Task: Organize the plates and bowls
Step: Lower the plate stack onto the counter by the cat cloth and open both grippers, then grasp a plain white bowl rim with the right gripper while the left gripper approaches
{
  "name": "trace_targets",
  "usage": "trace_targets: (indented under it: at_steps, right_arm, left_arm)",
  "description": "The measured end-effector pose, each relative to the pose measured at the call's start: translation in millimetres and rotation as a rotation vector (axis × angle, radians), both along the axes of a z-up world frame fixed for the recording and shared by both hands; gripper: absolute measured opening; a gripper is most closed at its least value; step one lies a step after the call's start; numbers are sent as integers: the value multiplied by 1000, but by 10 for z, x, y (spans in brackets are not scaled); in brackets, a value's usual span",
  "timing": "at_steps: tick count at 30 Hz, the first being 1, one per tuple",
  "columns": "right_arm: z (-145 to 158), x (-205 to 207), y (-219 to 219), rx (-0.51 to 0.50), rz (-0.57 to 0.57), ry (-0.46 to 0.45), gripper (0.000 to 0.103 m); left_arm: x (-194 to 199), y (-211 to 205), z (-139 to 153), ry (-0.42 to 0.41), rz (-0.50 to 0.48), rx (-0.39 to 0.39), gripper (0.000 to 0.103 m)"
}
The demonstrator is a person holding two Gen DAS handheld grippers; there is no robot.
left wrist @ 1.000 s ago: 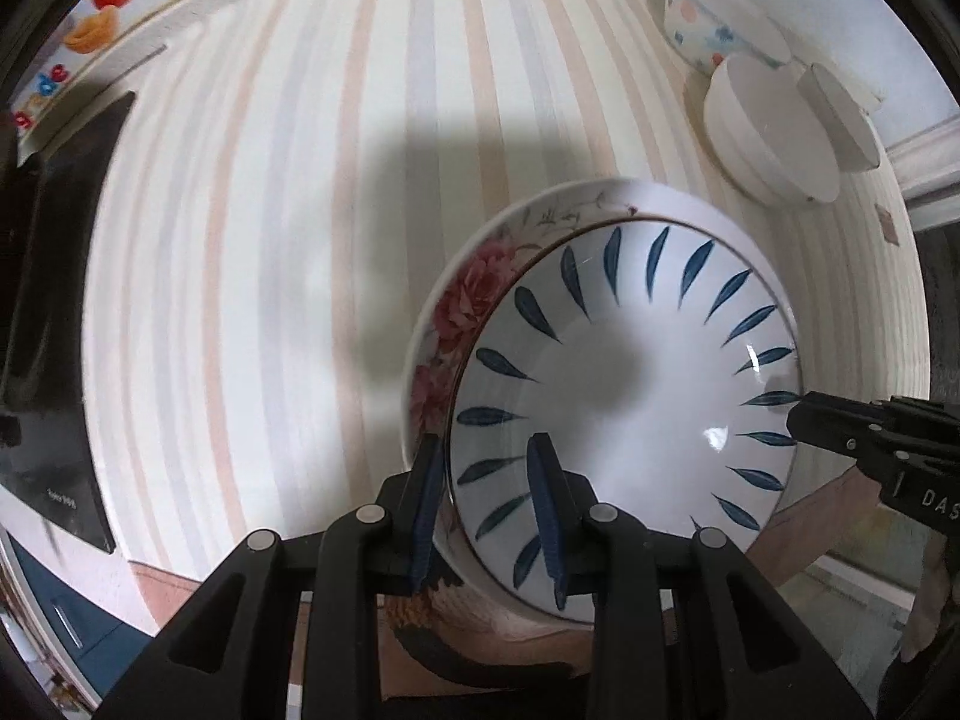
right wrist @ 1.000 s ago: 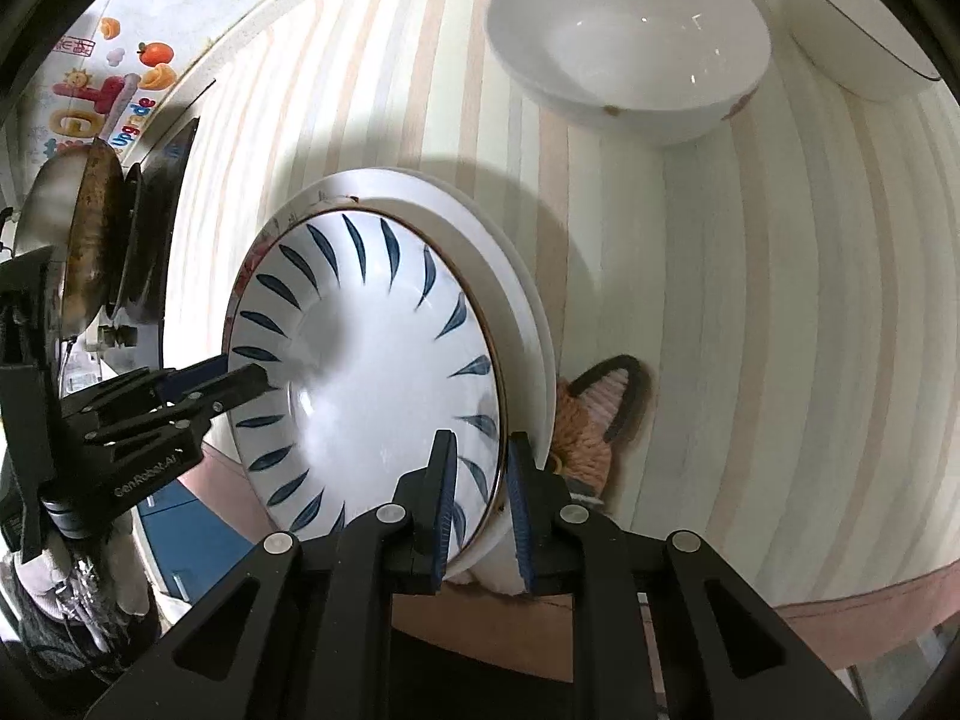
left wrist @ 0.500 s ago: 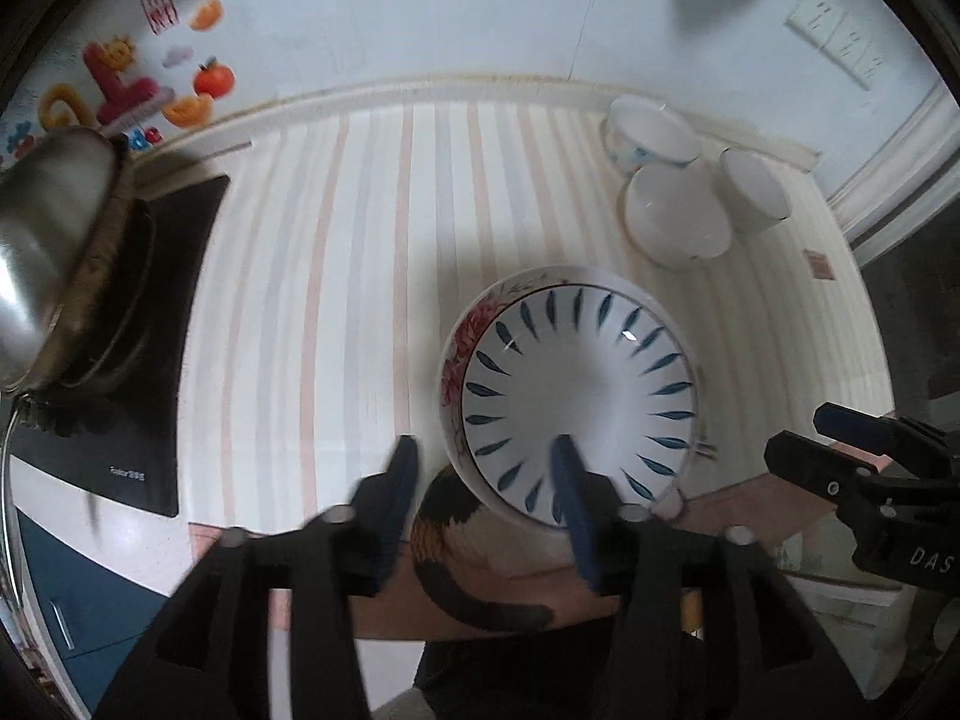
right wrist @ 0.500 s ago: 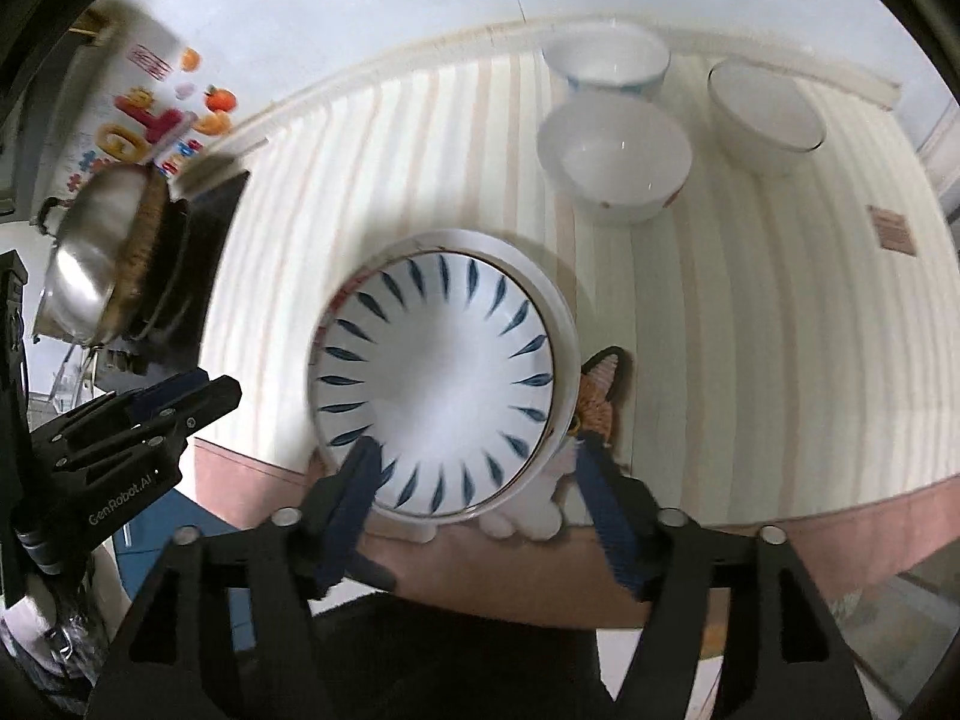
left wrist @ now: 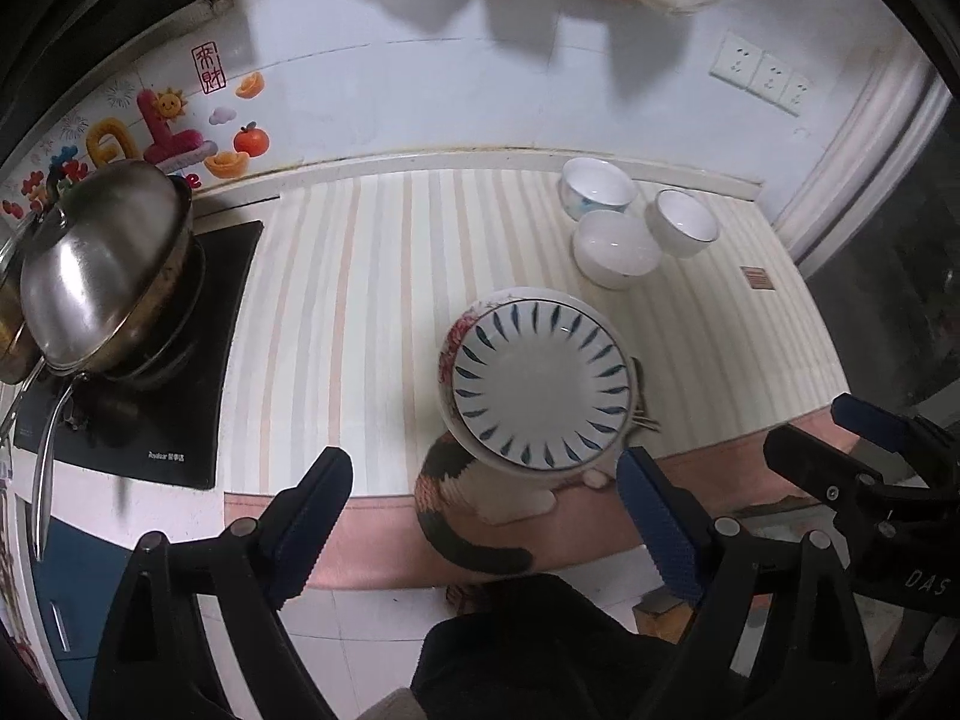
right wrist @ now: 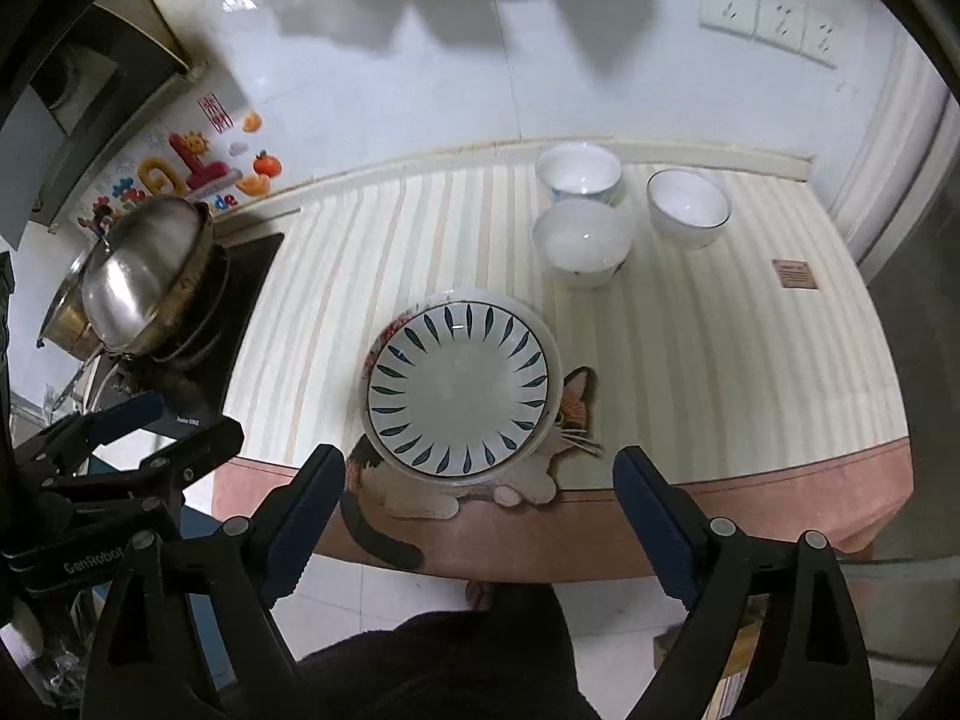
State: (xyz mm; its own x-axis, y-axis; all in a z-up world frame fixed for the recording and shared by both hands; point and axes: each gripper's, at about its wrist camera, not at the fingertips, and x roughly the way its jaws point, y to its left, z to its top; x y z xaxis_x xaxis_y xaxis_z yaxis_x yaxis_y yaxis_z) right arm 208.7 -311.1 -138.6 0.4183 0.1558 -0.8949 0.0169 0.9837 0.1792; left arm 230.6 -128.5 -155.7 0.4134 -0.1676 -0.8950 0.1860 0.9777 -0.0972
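A white plate with blue leaf marks [left wrist: 540, 387] [right wrist: 459, 387] lies on top of a flower-patterned plate [left wrist: 449, 339] [right wrist: 384, 330] near the front edge of the striped counter. Three bowls stand at the back right: a plain white one [left wrist: 615, 246] [right wrist: 582, 240], a patterned one [left wrist: 596, 186] [right wrist: 577, 171] and a dark-rimmed one [left wrist: 684, 222] [right wrist: 689, 207]. My left gripper [left wrist: 486, 489] and my right gripper [right wrist: 480, 483] are both open and empty, held above and in front of the counter edge.
A lidded steel wok [left wrist: 105, 270] [right wrist: 144, 276] sits on a black induction hob [left wrist: 180, 420] at the left. A cat-print mat [right wrist: 570, 414] lies under the plates. The tiled wall with sockets [right wrist: 768, 12] runs behind. The floor [left wrist: 372, 618] lies below.
Both grippers let go of the blue-leaf plate, opened wide and pulled up and back from the counter. The plate stays on the flowered plate.
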Motion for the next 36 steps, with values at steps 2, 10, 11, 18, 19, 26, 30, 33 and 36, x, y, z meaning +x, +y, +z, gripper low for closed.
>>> trace_targets:
  at_steps: [2, 10, 11, 18, 19, 26, 30, 33, 36]
  right_arm:
    - [80, -100, 14, 5, -3, -8, 94]
    - [200, -311, -88, 47, -11, -20, 95]
    - [177, -274, -138, 62, -13, -19, 95]
    - [13, 169, -707, 210, -39, -44, 95]
    - [-15, 262, -789, 212, -43, -43, 95]
    - [-431, 1178, -1466, 213, -73, -13, 95]
    - [-850, 1747, -1769, 235, -83, 42, 93]
    - [-1275, 2197, -1931, 269, -85, 113, 81]
    - [-1682, 2539, -1983, 306, -74, 183, 70]
  left_arm:
    - [-83, -13, 58, -11, -5, 2, 90]
    - [-68, -102, 130, -22, 26, -8, 90]
    - [-39, -123, 128, -27, 31, -8, 90]
    - [573, -478, -8, -33, 56, 0, 90]
    - [736, -566, -55, -30, 62, -3, 90]
    - [1777, -1127, -550, 65, 72, -16, 90]
    - [2280, -1390, -923, 153, 59, -48, 81]
    - [2643, -1572, -1303, 252, 54, -54, 65]
    - [2906, -1707, -1675, 333, 50, -53, 54]
